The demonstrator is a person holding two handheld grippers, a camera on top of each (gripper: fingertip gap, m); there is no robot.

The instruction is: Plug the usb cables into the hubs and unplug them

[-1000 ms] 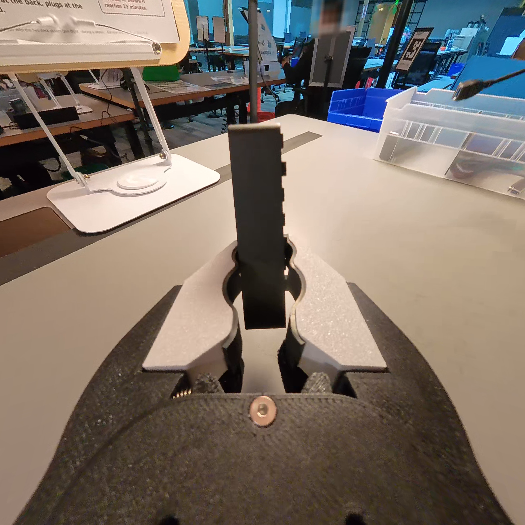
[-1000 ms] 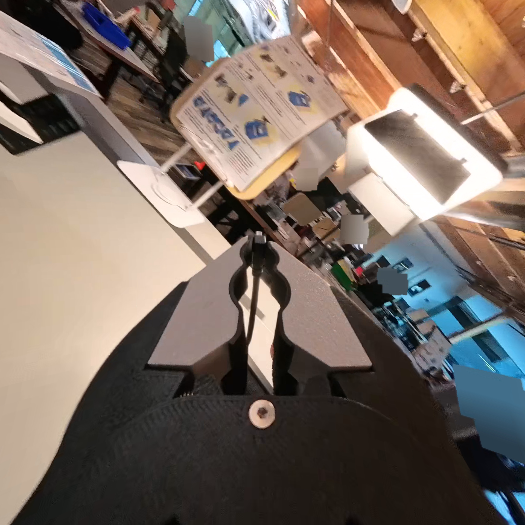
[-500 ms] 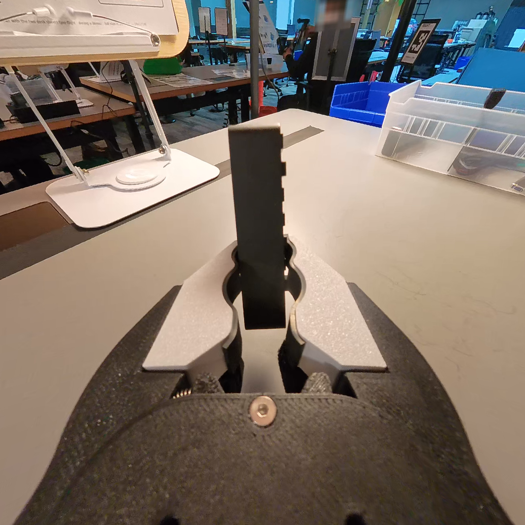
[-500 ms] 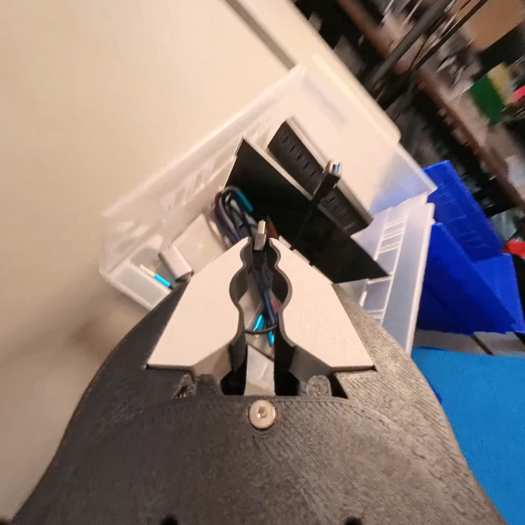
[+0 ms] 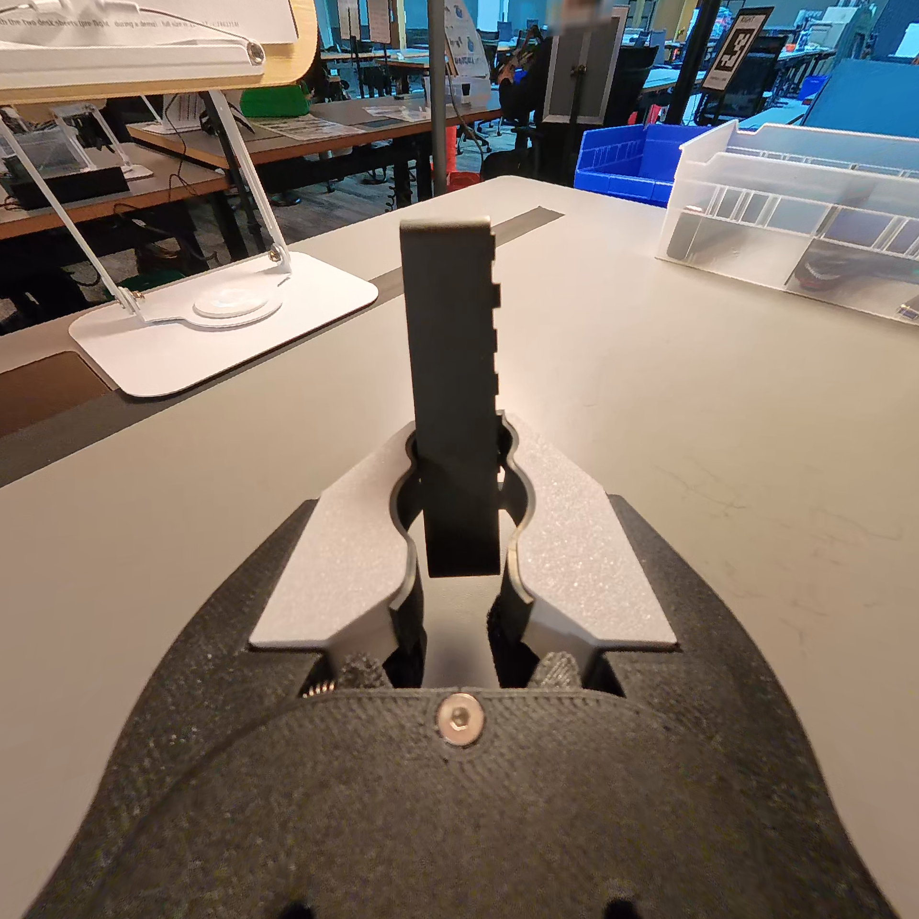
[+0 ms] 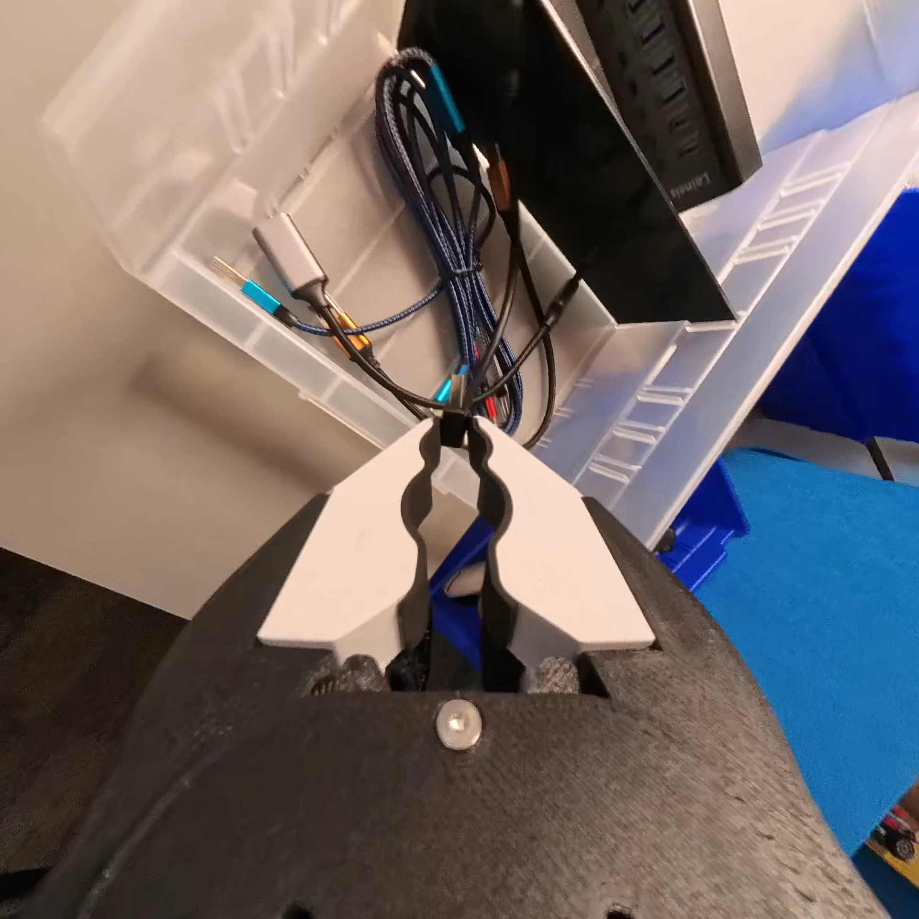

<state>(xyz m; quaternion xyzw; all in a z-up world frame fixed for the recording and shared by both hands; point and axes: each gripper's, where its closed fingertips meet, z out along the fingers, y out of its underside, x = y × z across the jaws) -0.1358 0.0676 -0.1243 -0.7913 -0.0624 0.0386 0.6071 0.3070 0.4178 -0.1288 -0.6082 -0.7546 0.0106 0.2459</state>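
Now the right tool [image 6: 451,431], pinching a black plug [image 6: 450,431], has apparently swung to the clear bin [image 6: 646,398]; left tool [image 5: 455,447] still clamps the hub [image 5: 450,348].

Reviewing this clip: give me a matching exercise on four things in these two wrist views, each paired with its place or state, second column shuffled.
Column one:
1. black USB hub
2. black cable plug
3. blue braided cable bundle
4. white stand base

Column two:
A. lying inside the clear bin
B. resting on the table, far left
C. clamped upright in the left gripper
D. pinched at the tips of the right gripper

Pairs: 1-C, 2-D, 3-A, 4-B
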